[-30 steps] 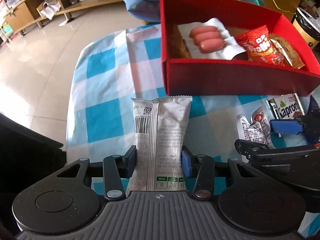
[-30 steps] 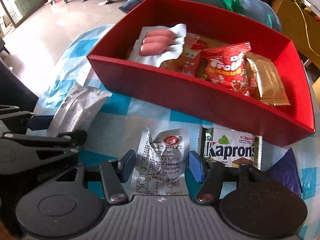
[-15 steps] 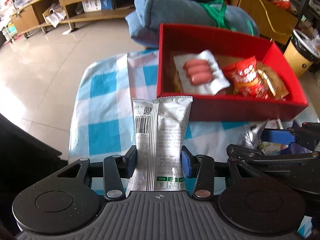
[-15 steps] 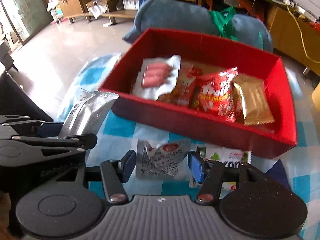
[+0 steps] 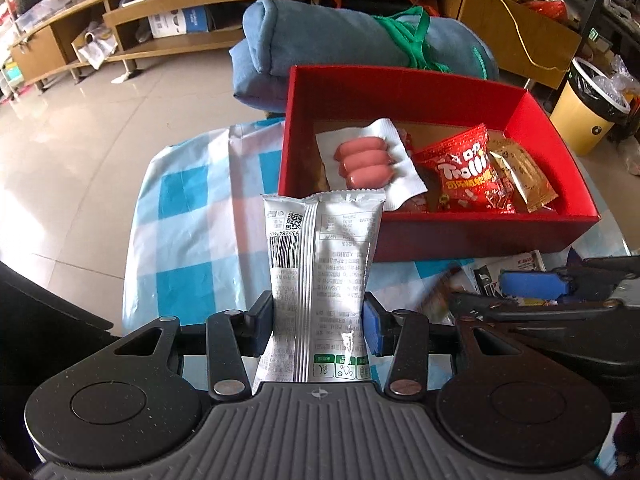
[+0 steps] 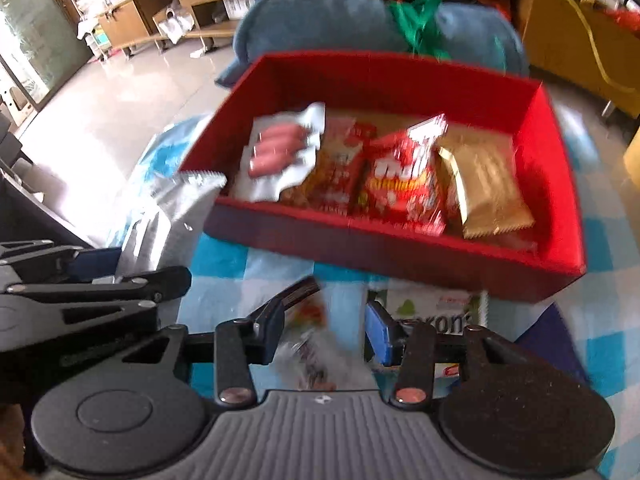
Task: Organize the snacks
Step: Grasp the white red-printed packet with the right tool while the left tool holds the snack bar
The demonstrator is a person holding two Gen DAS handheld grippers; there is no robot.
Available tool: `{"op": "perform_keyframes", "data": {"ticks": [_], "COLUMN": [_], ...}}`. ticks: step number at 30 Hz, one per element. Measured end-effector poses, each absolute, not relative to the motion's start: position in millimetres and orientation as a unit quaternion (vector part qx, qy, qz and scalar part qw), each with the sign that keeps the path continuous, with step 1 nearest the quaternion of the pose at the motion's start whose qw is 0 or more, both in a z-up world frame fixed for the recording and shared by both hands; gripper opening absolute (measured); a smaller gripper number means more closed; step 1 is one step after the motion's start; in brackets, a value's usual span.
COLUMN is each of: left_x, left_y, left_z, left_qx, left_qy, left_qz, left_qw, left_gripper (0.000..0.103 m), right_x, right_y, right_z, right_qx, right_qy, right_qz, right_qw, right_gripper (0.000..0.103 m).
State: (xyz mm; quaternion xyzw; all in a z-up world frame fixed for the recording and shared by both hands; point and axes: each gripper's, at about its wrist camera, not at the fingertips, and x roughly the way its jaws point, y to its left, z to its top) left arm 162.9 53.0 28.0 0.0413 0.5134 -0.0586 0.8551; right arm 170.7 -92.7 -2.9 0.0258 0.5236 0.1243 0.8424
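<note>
My left gripper (image 5: 318, 320) is shut on a tall silver snack packet (image 5: 320, 276) and holds it upright above the checked cloth, near the red box's (image 5: 460, 236) front left corner. My right gripper (image 6: 320, 328) holds a small clear snack packet (image 6: 310, 344) between its pads; the packet is blurred and tilted. The red box (image 6: 400, 252) contains a sausage pack (image 5: 364, 158), a red Trolli bag (image 5: 468, 172) and a gold packet (image 5: 520, 176). The right gripper shows at the right in the left wrist view (image 5: 528, 284).
A green and white Kapron packet (image 6: 436, 312) lies on the blue checked tablecloth (image 5: 188, 216) in front of the box. A rolled blue blanket (image 5: 344, 36) sits behind the box. A yellow bin (image 5: 588, 108) stands at the far right. Shelves line the back wall.
Both grippers have risen and pulled back from the table with their packets. The small clear packet has lifted off the cloth and tilted in the right gripper.
</note>
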Motion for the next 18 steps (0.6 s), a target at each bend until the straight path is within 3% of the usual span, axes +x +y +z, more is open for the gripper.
{"op": "perform_keyframes", "data": {"ticks": [8, 18], "left_x": [162.1, 158.7], "left_y": [62.7, 70.3], "left_z": [24.2, 19.2], "left_qx": [0.04, 0.042], "left_qy": [0.521, 0.53], "left_qz": [-0.057, -0.06], "left_qw": [0.851, 0.845], "left_gripper": [0.053, 0.053], "right_x": [166.0, 151.2], "right_y": [-71.2, -46.9], "right_z": [-17.1, -27.3], "right_qx": [-0.02, -0.183], "right_qy": [0.548, 0.56], "right_qz": [0.177, 0.263], "right_qw": [0.818, 0.764], "right_gripper": [0.046, 0.055]}}
